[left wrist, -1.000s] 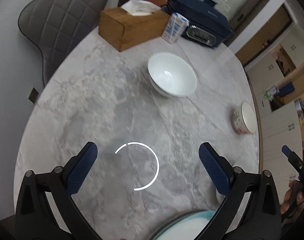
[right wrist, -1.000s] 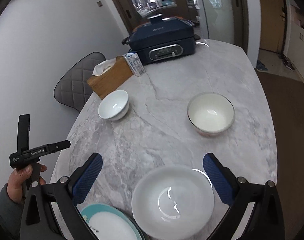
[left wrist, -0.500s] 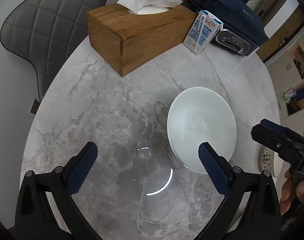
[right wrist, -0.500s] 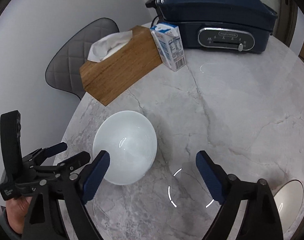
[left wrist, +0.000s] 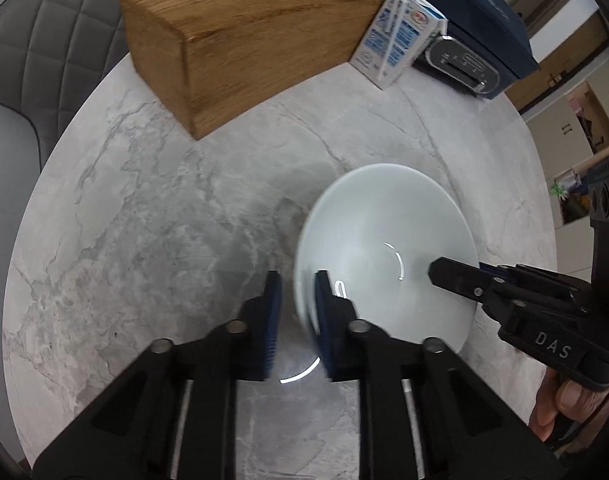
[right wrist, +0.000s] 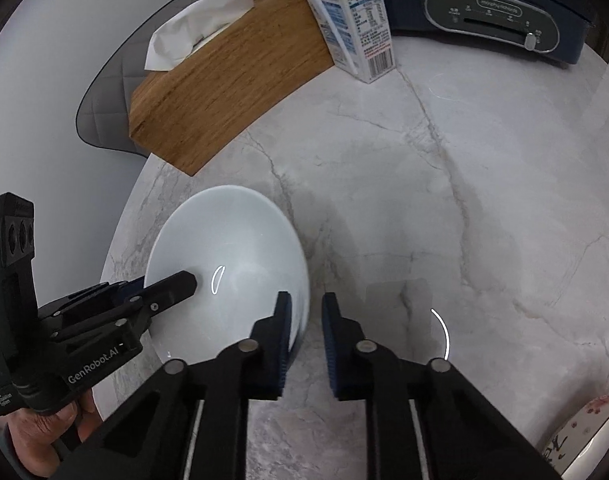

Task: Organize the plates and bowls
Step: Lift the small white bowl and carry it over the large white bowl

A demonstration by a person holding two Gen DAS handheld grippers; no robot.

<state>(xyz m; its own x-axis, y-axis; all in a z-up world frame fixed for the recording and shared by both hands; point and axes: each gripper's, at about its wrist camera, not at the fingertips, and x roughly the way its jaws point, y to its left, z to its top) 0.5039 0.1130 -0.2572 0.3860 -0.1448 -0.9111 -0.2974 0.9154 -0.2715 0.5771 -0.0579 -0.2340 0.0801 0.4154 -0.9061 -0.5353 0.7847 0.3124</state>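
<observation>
Both tools are clamped on the white bowl: left tool on one rim, right tool opposite, on the marble bench.

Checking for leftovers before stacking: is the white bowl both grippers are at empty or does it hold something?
Empty. The white bowl shows only a bare glossy inside with light reflections in both wrist views; no food or liquid is visible.
</observation>
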